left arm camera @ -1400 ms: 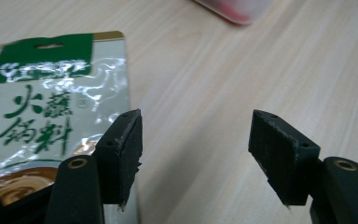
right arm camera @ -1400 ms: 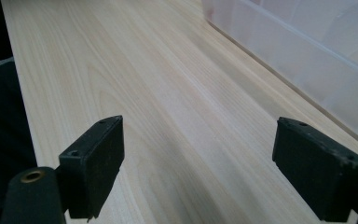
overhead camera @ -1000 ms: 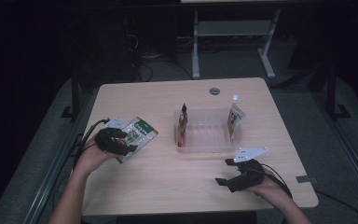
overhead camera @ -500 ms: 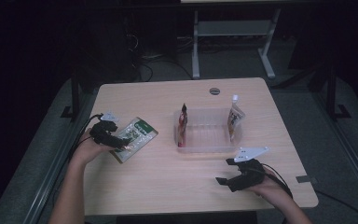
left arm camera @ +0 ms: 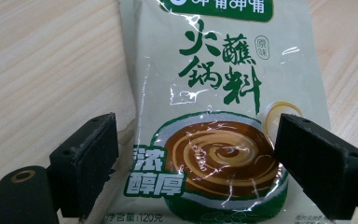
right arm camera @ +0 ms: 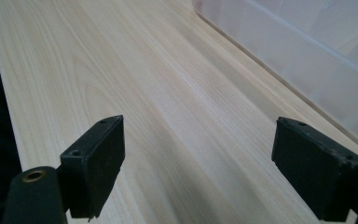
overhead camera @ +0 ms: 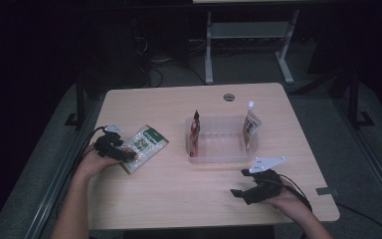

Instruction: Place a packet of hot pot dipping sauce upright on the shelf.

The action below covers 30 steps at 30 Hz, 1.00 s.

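A pale green sauce packet (overhead camera: 146, 144) printed with a brown swirl lies flat on the wooden table (overhead camera: 179, 199) at the left. My left gripper (overhead camera: 124, 155) sits low at the packet's near end. In the left gripper view the packet (left arm camera: 219, 93) lies between the jaws of the left gripper (left arm camera: 196, 140). Those jaws have just been opening; they stand wide and the pads do not press on it. My right gripper (overhead camera: 236, 191) rests near the front right, open over bare wood (right arm camera: 198, 140).
A clear plastic container (overhead camera: 219, 158) stands mid-table, its wall close to the right gripper (right arm camera: 317, 51). A dark red pouch (overhead camera: 195, 132) stands upright at its left end and a spouted pouch (overhead camera: 250, 127) at its right end. A table frame stands behind.
The left hand has drifted a little left and lower, toward the table, at the packet's near end. The right hand has stayed put.
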Available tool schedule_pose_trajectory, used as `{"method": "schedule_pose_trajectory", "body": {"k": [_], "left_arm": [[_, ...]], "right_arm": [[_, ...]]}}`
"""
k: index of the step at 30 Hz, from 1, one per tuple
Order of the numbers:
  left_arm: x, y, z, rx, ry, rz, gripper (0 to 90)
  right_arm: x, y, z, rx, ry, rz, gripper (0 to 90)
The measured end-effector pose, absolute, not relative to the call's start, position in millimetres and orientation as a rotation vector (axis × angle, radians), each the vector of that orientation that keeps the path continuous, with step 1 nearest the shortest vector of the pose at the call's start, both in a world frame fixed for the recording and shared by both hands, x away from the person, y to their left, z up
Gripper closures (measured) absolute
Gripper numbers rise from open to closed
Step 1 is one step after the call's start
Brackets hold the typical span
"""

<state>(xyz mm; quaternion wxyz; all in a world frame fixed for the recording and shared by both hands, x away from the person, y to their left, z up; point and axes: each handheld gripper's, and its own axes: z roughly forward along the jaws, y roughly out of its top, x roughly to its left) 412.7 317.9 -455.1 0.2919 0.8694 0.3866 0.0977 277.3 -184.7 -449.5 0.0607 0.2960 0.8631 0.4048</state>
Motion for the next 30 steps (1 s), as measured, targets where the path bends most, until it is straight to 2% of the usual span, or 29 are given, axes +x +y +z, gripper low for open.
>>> {"method": "schedule_pose_trajectory", "body": {"k": [5, 19, 25, 30], "left_arm": [[411.7, 314.3, -458.3, 2.342, 1.008, 0.217, 10.8], [405.0, 304.5, -458.3, 2.389, 0.997, 0.288, 14.0], [402.9, 310.5, -455.1, 2.363, 1.016, 0.305, 29.8], [402.6, 315.8, -453.0, 2.348, 1.027, 0.322, 52.1]], "right_arm": [[276.4, -184.8, -449.2, 0.902, 2.613, 1.221, 16.7], [276.2, -183.8, -450.3, 0.902, 2.625, 1.192, 16.8], [276.2, -183.4, -450.5, 0.895, 2.626, 1.189, 16.9], [276.3, -183.0, -450.4, 0.906, 2.628, 1.189, 17.0]]}}
